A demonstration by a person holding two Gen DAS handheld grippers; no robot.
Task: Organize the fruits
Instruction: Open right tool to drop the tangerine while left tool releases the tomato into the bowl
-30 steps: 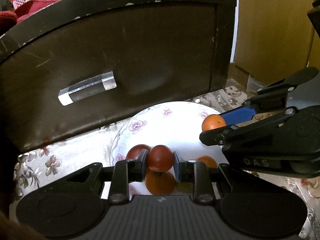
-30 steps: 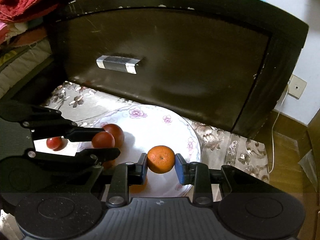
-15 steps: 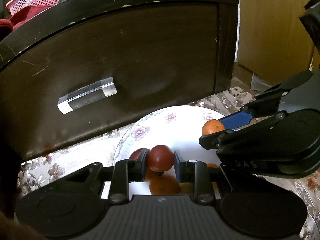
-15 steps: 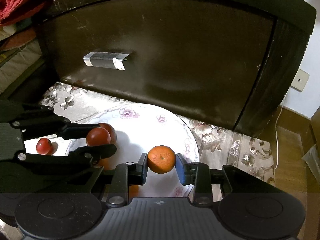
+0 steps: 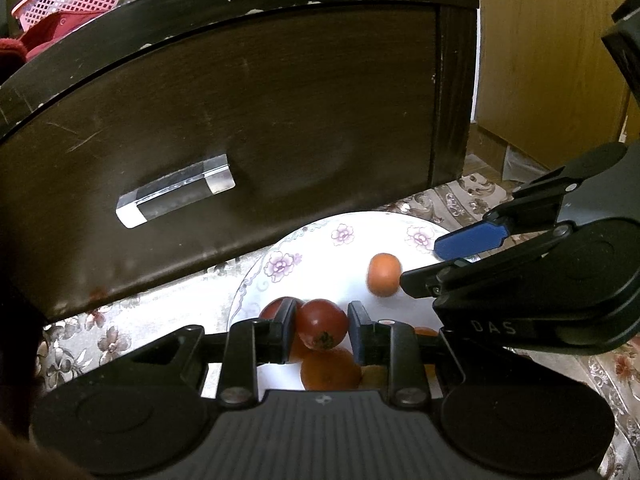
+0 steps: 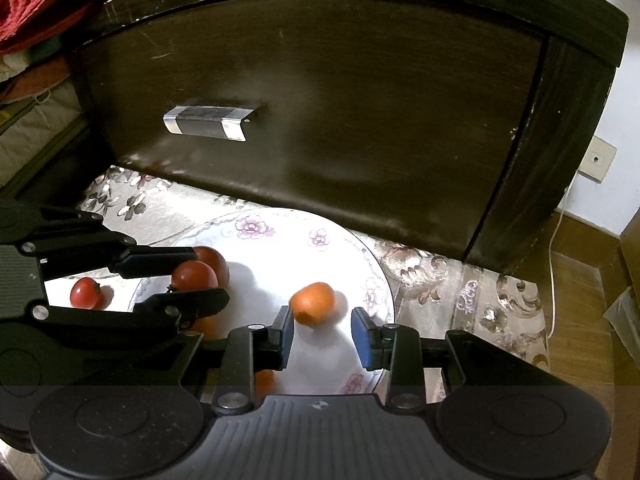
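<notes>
left gripper [image 5: 321, 330]: jaws clamped on a dark red round tomato [image 5: 321, 323], over the near side of the white floral china plate [image 5: 320, 248] | right gripper [image 6: 322, 334]: jaws just opening, holding nothing | small round orange tangerine [image 6: 313, 303]: blurred, free of both pads, just beyond them, over the plate's centre | dark wooden drawer front [image 6: 320, 112]: far side

Glossy floral plate [image 5: 280, 268] beside scuffed dark wooden drawer [image 5: 256, 120] (clear handle).

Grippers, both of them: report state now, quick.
Left gripper: shut on the red tomato.
Right gripper: open, jaws just been opening; the orange is loose over the plate.
</notes>
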